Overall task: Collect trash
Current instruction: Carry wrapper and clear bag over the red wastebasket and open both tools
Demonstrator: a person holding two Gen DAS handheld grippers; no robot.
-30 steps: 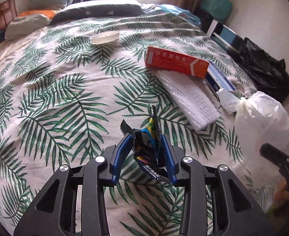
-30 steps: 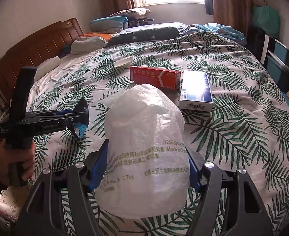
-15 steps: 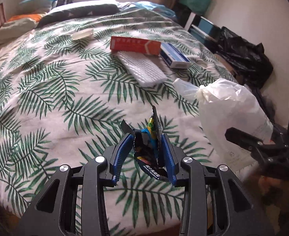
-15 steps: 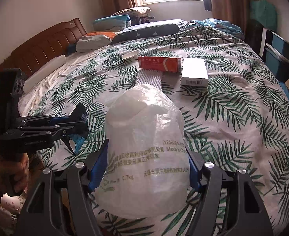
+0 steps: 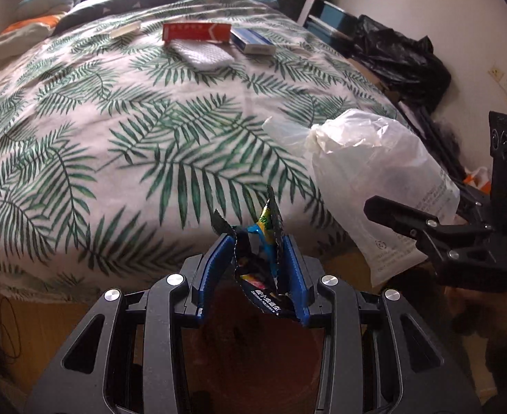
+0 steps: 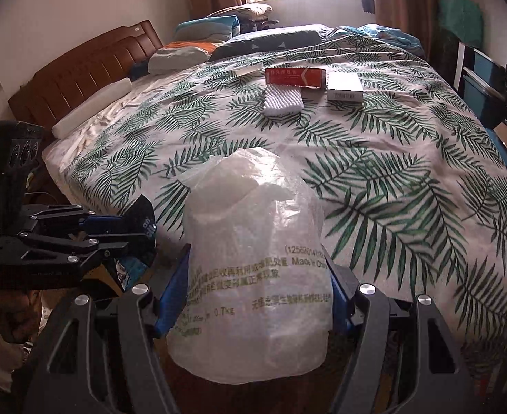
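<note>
- Bedroom: wide bed (image 6: pixel 374 158) with palm-leaf cover, wooden headboard, curtained window behind.
- Left gripper (image 5: pixel 258 258) clamps a crumpled snack wrapper (image 5: pixel 264 241), off the bed's near edge.
- Right gripper (image 6: pixel 258 289) squeezes a white plastic bag (image 6: pixel 253 262), just beside the wrapper.
- Wrapper judged light, crackly, slippery; pinch mid-body. Bag soft, collapses; take it near the mouth.
- Toward the bed's far end: red box (image 6: pixel 295 76), white box (image 6: pixel 344 88), white textured pad (image 6: pixel 284 100).
</note>
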